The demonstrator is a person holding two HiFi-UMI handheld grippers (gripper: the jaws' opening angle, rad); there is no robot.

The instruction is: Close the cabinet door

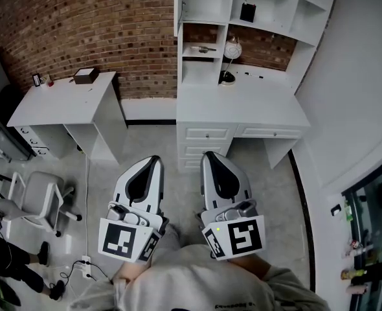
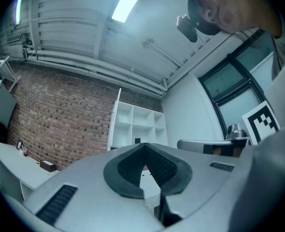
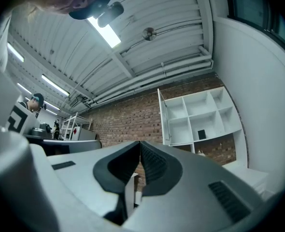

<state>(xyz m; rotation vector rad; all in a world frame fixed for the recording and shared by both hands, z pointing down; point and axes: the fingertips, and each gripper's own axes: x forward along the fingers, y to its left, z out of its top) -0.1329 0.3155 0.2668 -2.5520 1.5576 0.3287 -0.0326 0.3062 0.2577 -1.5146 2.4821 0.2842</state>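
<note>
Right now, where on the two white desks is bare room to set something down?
The right desk's top is bare in front of the lamp. The left desk is free in front of the brown box. Crowded: only its back edge, with small items.

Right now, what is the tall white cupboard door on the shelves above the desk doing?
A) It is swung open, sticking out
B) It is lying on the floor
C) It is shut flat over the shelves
A: the tall white cabinet door stands out edge-on from the left side of the white shelf unit, leaving the cubbies uncovered.
</note>
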